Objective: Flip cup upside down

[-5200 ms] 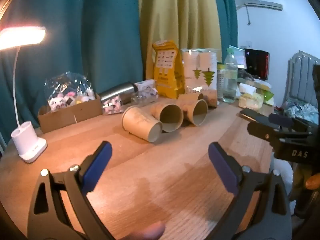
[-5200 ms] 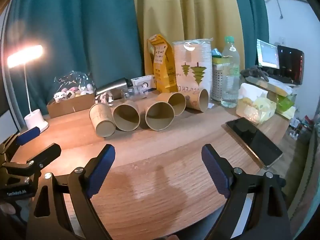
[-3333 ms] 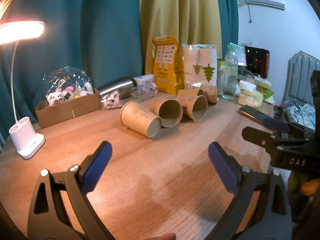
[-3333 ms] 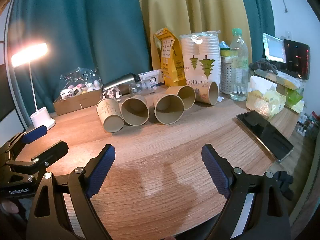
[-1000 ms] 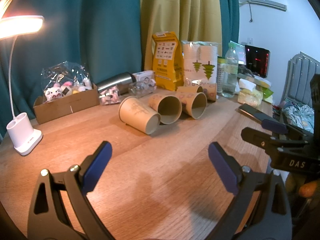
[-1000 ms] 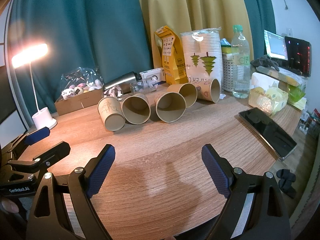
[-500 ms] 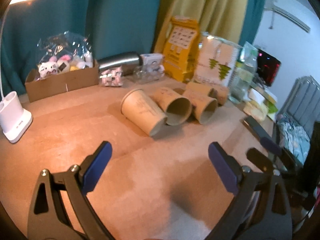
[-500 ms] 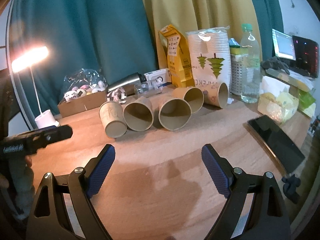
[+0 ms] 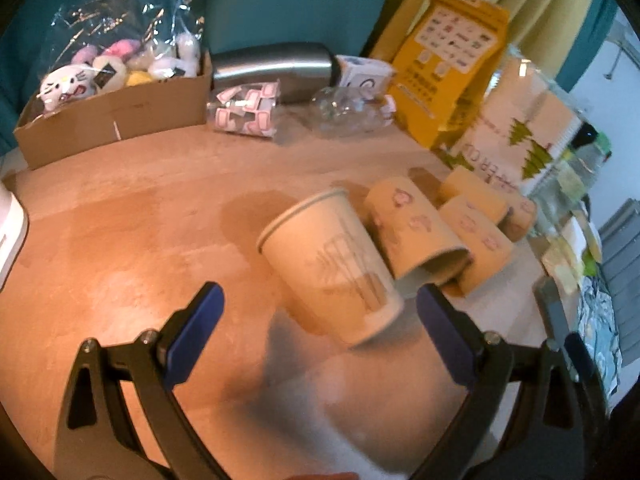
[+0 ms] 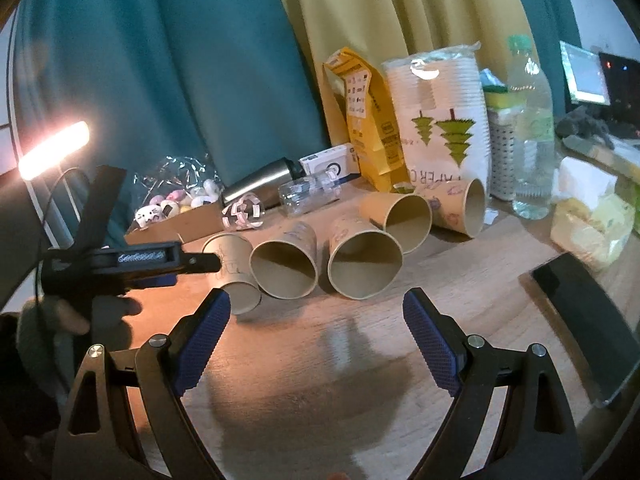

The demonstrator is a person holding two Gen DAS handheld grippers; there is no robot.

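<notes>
Several brown paper cups lie on their sides in a row on the wooden table. The leftmost cup lies with its base toward the back left; it also shows in the right wrist view. My left gripper is open and hovers just above and in front of this cup, its blue pads either side of the rim end. In the right wrist view the left gripper's body reaches over that cup. My right gripper is open and empty, in front of the middle cups.
Behind the cups stand a yellow bag, a wrapped stack of cups and a water bottle. A steel flask and a cardboard box of toys lie at the back left. A dark phone lies at the right.
My left gripper has moved forward and tilted down toward the leftmost cup, which now fills the space between its fingers. The right gripper has edged a little closer to the cups.
</notes>
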